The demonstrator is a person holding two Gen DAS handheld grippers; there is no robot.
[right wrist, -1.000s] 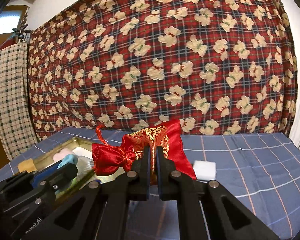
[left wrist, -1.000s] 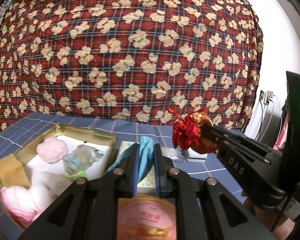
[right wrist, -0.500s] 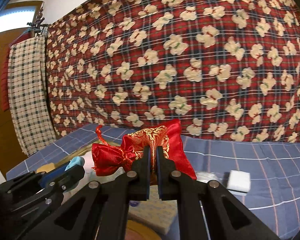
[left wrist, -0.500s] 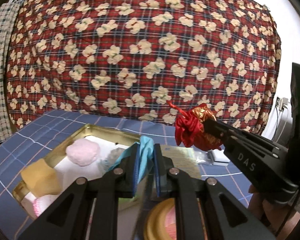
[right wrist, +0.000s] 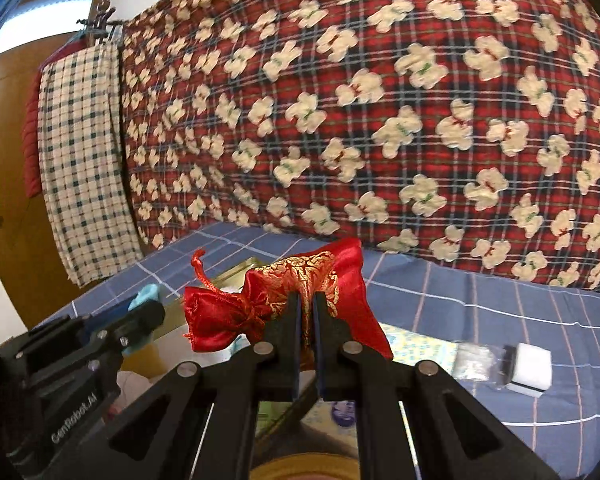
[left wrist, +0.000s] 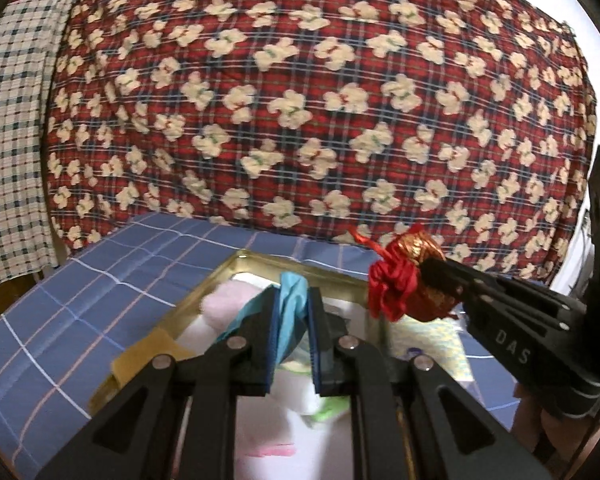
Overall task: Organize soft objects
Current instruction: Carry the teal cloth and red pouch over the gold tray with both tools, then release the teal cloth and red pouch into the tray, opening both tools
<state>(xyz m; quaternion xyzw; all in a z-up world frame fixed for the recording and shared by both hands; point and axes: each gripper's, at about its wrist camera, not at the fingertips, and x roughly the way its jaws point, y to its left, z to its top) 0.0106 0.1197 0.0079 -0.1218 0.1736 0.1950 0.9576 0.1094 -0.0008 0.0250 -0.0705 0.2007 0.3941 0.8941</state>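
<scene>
My left gripper [left wrist: 293,300] is shut on a light blue cloth [left wrist: 291,312] and hangs over the open gold tin [left wrist: 300,266]. Inside the tin lie a pink fluffy ball [left wrist: 228,304] and white soft pieces [left wrist: 272,436]. To its right my right gripper [left wrist: 428,270] is shut on a red and gold drawstring pouch [left wrist: 404,288]. In the right wrist view the pouch [right wrist: 300,304] fills the space above the shut right gripper [right wrist: 307,300], and the left gripper [right wrist: 156,312] with the blue cloth [right wrist: 146,294] shows at lower left.
A blue checked cloth [right wrist: 500,320] covers the table. A white block [right wrist: 530,364] and a small clear bag [right wrist: 474,362] lie at the right, a pale patterned packet [right wrist: 416,346] near the tin. A tan piece [left wrist: 148,356] leans on the tin's left rim. A red bear-print blanket [left wrist: 320,100] hangs behind.
Both grippers have swung left together with their loads. The tin now lies straight under the left gripper, and the white block has slid toward the right of the right wrist view.
</scene>
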